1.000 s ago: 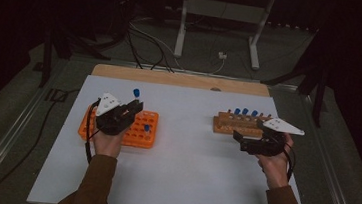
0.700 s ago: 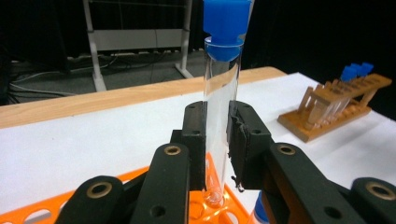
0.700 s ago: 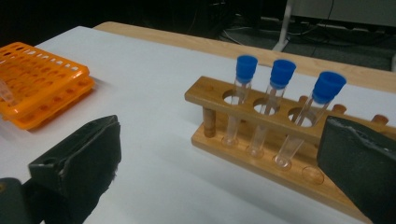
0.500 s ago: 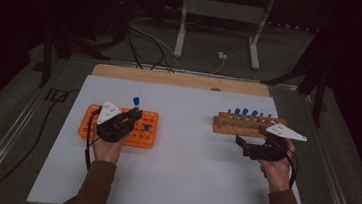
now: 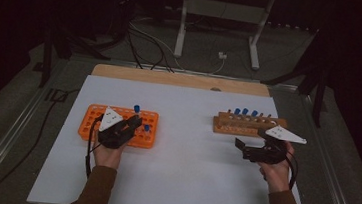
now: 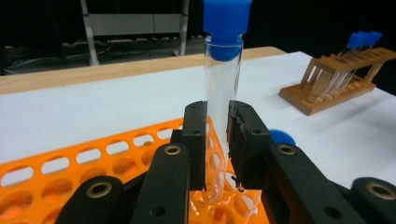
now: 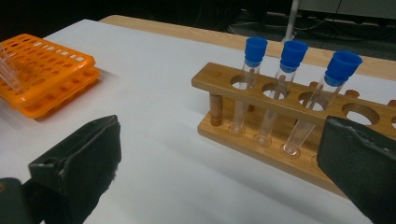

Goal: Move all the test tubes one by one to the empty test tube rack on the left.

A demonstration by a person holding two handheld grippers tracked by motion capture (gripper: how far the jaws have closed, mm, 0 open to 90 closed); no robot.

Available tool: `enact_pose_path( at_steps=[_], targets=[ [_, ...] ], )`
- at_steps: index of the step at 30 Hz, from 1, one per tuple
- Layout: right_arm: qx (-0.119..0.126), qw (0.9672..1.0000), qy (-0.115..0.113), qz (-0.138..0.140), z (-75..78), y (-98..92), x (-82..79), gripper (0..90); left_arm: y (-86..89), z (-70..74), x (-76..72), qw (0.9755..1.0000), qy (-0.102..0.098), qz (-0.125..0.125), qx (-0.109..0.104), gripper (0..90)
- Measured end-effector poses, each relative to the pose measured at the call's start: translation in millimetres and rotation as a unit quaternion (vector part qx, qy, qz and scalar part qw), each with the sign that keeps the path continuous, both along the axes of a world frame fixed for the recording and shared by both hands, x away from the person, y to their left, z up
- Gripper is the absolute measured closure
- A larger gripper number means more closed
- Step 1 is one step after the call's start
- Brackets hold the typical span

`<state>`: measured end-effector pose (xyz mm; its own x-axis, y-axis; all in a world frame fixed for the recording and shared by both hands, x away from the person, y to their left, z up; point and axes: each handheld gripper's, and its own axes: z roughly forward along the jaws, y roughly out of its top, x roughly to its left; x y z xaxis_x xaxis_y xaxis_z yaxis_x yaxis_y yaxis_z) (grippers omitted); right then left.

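White counter [image 5: 182,172], dark room behind. Your left hand-held gripper [image 6: 217,140], clamped on the blue-capped test tube [image 6: 222,93], has dropped since a second ago: tube tip now entering the orange rack [image 5: 91,123] near the counter's left edge. Right hand-held gripper [image 7: 219,172] wide open, empty, facing the wooden rack [image 7: 280,112].

Orange rack [image 5: 91,123]; clear tube [image 6: 219,121], blue cap [image 6: 226,18]; brown wooden rack [image 7: 280,112]; white table [image 5: 181,182].

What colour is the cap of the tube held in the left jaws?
Blue; the cap on the clear tube shows best in the left gripper view.
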<state>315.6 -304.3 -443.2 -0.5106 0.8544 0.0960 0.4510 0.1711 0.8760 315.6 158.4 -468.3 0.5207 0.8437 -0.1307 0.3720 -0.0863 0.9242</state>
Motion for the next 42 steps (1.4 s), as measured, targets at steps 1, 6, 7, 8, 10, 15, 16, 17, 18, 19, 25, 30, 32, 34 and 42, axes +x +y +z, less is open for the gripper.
enact_pose_path(
  at_steps=[1,6,7,8,10,15,16,17,18,19,25,30,32,34,42],
  targets=[
    [0.002,1.0000,0.001,0.000,0.0,-0.1,0.0,0.0,-0.5,-1.0,-0.8,1.0000,0.002,-0.002,0.001,78.4],
    [0.003,1.0000,0.000,0.001,-0.6,-0.6,-0.6,0.0,-0.6,-6.8,-4.8,0.9999,0.009,-0.008,0.007,78.4],
    [0.004,1.0000,0.001,0.001,-1.1,-0.7,-0.9,0.0,-0.7,-8.5,-5.7,0.9998,0.012,-0.009,0.010,78.3],
    [0.004,1.0000,0.002,0.001,-1.6,-0.8,-1.2,0.0,-1.0,-10.4,-6.5,0.9997,0.015,-0.011,0.014,78.3],
    [0.004,1.0000,0.003,0.002,-2.8,-0.4,-1.8,0.0,-2.4,-13.8,-7.4,0.9992,0.024,-0.013,0.030,78.3],
    [0.004,1.0000,0.005,0.006,-4.6,1.1,-3.3,0.0,-8.5,-19.8,-7.6,0.9953,0.048,-0.021,0.082,78.3],
    [0.003,1.0000,0.005,0.007,-4.9,1.3,-3.3,0.0,-8.6,-20.6,-7.6,0.9950,0.051,-0.021,0.084,78.3],
    [0.003,1.0000,0.005,0.007,-5.2,1.5,-3.2,0.0,-8.3,-20.6,-7.5,0.9947,0.054,-0.022,0.084,78.4],
    [0.002,1.0000,0.006,0.007,-5.5,1.7,-3.1,0.0,-8.1,-20.7,-7.2,0.9945,0.057,-0.022,0.085,78.4],
    [0.002,0.9999,0.007,0.007,-5.7,2.0,-3.1,0.0,-8.3,-21.2,-7.1,0.9942,0.060,-0.023,0.087,78.5],
    [0.000,0.9999,0.006,0.010,-6.2,3.6,-3.4,0.0,-11.4,-24.9,-6.5,0.9918,0.065,-0.029,0.106,78.5],
    [0.001,0.9999,0.007,0.010,-6.8,3.2,-3.3,0.0,-12.8,-24.9,-7.0,0.9915,0.064,-0.029,0.109,78.2],
    [0.000,0.9999,0.007,0.010,-6.8,3.3,-3.5,0.0,-12.2,-24.9,-7.2,0.9918,0.066,-0.028,0.105,77.5],
    [0.001,0.9999,0.006,0.010,-6.5,2.9,-3.6,0.0,-11.9,-24.6,-7.8,0.9922,0.066,-0.025,0.102,75.2],
    [0.005,1.0000,0.004,0.007,-6.2,-0.1,-3.1,0.0,-1.0,-16.6,-12.0,0.9945,0.058,-0.022,0.084,58.1]
  ],
)
